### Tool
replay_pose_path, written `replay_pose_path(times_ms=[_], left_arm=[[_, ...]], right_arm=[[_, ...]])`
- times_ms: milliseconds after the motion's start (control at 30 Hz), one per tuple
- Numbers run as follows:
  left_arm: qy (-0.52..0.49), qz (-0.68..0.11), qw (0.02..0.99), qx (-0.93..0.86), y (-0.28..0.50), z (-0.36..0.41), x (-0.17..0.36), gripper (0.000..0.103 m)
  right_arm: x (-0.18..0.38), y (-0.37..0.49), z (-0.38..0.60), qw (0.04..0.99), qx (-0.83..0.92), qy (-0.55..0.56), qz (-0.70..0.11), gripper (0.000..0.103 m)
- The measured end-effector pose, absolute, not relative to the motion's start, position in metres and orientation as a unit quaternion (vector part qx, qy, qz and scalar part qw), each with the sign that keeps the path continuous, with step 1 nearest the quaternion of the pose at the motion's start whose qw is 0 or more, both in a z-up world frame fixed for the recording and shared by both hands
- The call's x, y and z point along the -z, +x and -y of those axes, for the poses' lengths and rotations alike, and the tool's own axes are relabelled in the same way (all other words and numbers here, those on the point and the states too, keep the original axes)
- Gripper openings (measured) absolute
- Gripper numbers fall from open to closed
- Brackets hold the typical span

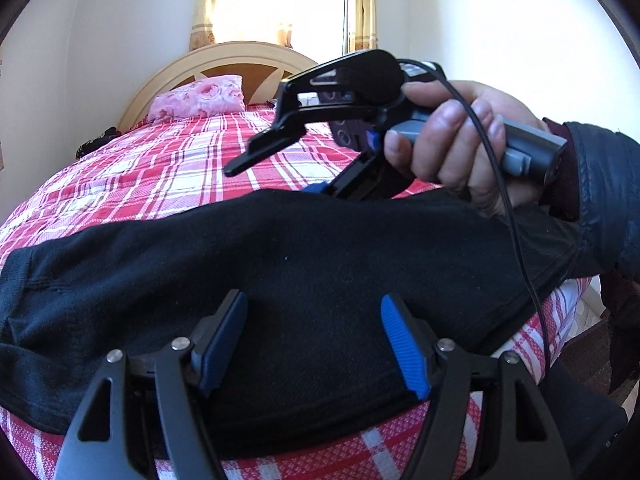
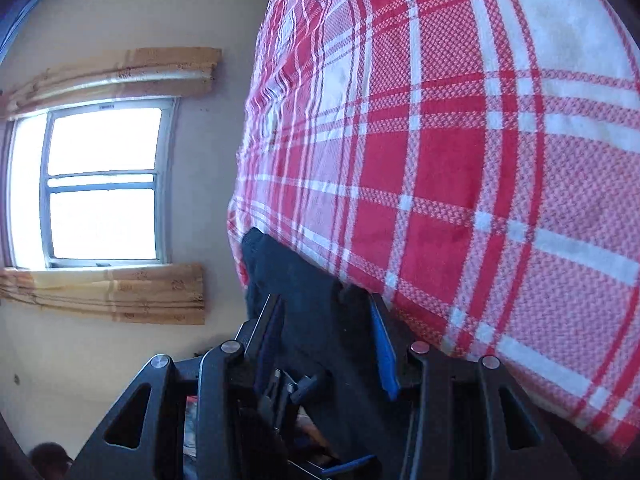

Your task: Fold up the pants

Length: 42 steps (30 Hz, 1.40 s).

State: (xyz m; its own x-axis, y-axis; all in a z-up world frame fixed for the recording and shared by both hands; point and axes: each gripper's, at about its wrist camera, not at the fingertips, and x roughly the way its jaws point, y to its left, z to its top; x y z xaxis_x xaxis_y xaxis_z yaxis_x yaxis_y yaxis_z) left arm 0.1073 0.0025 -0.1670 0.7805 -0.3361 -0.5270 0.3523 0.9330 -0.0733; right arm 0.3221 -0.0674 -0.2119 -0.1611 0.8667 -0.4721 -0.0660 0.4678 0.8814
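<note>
Jaws on left gripper [image 1: 314, 340] stand apart, blue pads [image 1: 404, 346] wide, black pants [image 1: 320, 264] lying under and between them but pads not pressing the cloth, so nothing gripped. Right gripper [image 2: 326, 344] jaws partly apart w/ a fold of the dark pants fabric running between the two blue pads; can't tell whether pads actually clamp it or cloth just hangs in the gap.

Left wrist view: pants spread as a wide black band across mid frame, lying on the red/white plaid bedspread [image 1: 168, 168]; waistband or cuff edge at far left, cloth reaching down to lower centre where plaid shows again under the fingers. Right gripper shows in this view too, upper centre-right, held by a hand [image 1: 452, 140] w/ a dark sleeve [image 1: 604, 200] at right edge; one black finger sticks out to the left above the bedspread, lower part sits at the pants' far edge. Thin black cable [image 1: 516, 240] drops from it across the pants at right.

Background, same view: pink floral pillow [image 1: 200, 98] upper left of centre, cream headboard [image 1: 236, 54] behind it, window [image 1: 320, 16] w/ yellow curtains at top.

Right wrist view is rolled sideways: bedspread fills right two thirds, window [image 2: 100, 184] at left, pants as a dark strip lower centre, from the bed edge down into the jaws
</note>
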Motion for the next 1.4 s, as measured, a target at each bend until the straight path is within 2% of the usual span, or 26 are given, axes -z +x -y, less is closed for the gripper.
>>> replay_pose_path(times_ms=[167, 400, 633, 667, 700, 733, 967, 1400], left_arm=[[0.017, -0.273, 0.944, 0.181, 0.100, 0.000, 0.167, 0.072], [0.017, -0.273, 0.945, 0.182, 0.099, -0.001, 0.166, 0.073], [0.016, -0.271, 0.945, 0.182, 0.099, -0.002, 0.166, 0.073], [0.016, -0.271, 0.945, 0.182, 0.099, -0.002, 0.166, 0.073], [0.016, -0.270, 0.945, 0.182, 0.099, -0.002, 0.167, 0.073], [0.016, -0.270, 0.946, 0.182, 0.099, -0.002, 0.167, 0.073], [0.015, -0.270, 0.945, 0.183, 0.099, -0.002, 0.167, 0.073], [0.015, -0.269, 0.946, 0.183, 0.098, -0.003, 0.167, 0.073]], right_arm=[[0.219, 0.320, 0.058, 0.546, -0.431, 0.349, -0.628, 0.044], [0.196, 0.328, 0.065, 0.565, -0.453, 0.415, -0.550, 0.044], [0.182, 0.326, 0.073, 0.647, -0.362, 0.305, -0.598, 0.043], [0.184, 0.325, 0.079, 0.649, -0.358, 0.302, -0.599, 0.037], [0.185, 0.323, 0.082, 0.646, -0.356, 0.302, -0.604, 0.014], [0.187, 0.324, 0.084, 0.644, -0.347, 0.299, -0.613, 0.004], [0.219, 0.325, 0.070, 0.597, -0.354, 0.298, -0.656, 0.005], [0.223, 0.320, 0.051, 0.568, -0.397, 0.316, -0.648, 0.006]])
